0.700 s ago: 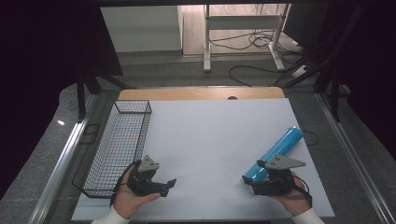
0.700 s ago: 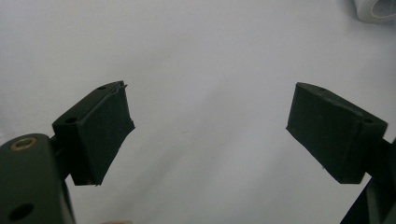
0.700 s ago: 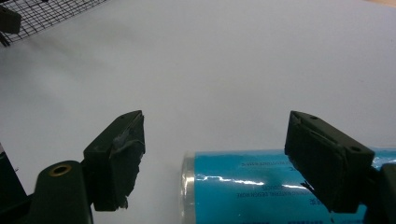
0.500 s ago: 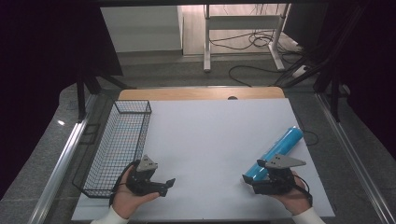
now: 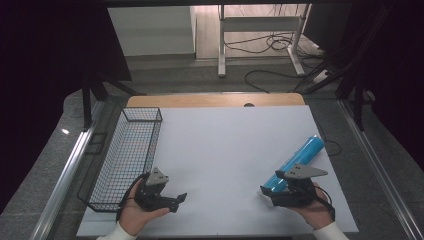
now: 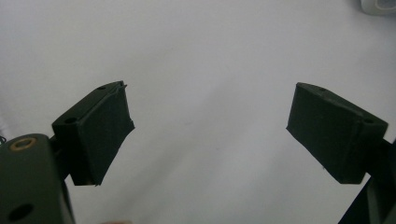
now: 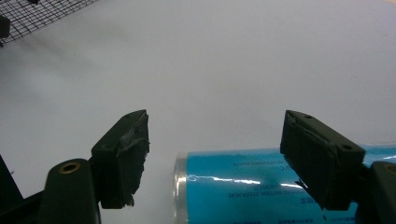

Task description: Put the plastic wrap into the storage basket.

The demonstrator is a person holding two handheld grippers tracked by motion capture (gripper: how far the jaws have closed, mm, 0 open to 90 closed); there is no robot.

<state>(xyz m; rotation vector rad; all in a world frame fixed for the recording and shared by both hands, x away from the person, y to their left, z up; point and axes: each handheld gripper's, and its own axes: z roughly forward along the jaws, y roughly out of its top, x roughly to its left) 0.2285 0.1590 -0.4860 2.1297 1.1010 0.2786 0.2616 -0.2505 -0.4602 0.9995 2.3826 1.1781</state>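
Both grippers gape wide: right gripper (image 5: 266,192) straddles the blue tube's (image 5: 300,161) end, left gripper (image 5: 177,200) by the wire basket (image 5: 131,150).

1. The high view looks forward and down from above the person's side; the whole white table (image 5: 225,150) lies below, the floor and desk legs beyond, and both hands enter at the bottom edge.
2. The left gripper view sits low and close to the table (image 6: 201,56), looking along its own spread jaws across bare white surface.
3. The right gripper view is equally low and close, looking between its spread jaws over the near end of the blue tube (image 7: 261,186) toward the basket (image 7: 42,14) at upper left.
4. The high and right gripper views share the tube (image 5: 300,160) and basket (image 5: 125,155); all three share the table.
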